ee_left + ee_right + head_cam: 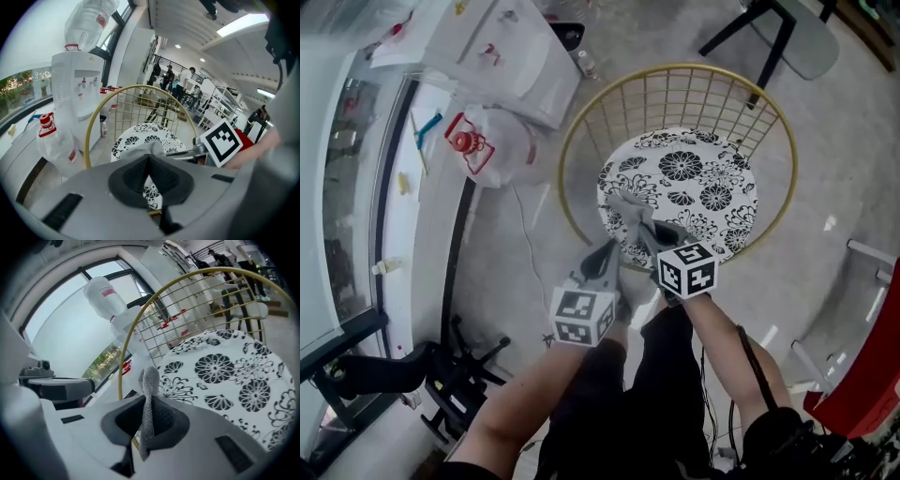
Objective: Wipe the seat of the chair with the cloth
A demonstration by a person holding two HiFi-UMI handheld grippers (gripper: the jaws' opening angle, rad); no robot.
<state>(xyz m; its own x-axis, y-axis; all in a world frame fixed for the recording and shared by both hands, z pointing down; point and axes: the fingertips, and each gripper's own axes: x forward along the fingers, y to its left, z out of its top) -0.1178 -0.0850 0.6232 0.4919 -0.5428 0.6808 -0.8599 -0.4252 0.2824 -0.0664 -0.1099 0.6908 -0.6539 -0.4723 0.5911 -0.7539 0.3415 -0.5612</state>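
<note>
The left claw (pixel 607 251) hovers at the near edge of the seat (pixel 703 183). Its jaws are closed, their tips against the cloth (pixel 626 211) and seemingly nipping its near fold. The forearm reaches in from below, almost parallel with the other. The grey cloth lies bunched on the seat's near-left part, just inside the chair's wire rim (pixel 675 67). It looks light, limp and knitted, so it should drag rather than slide; a pinch well into a fold would hold best. Just right of it, the right claw (pixel 647 232) is clamped on a standing ridge of cloth, angled forward over the seat.
</note>
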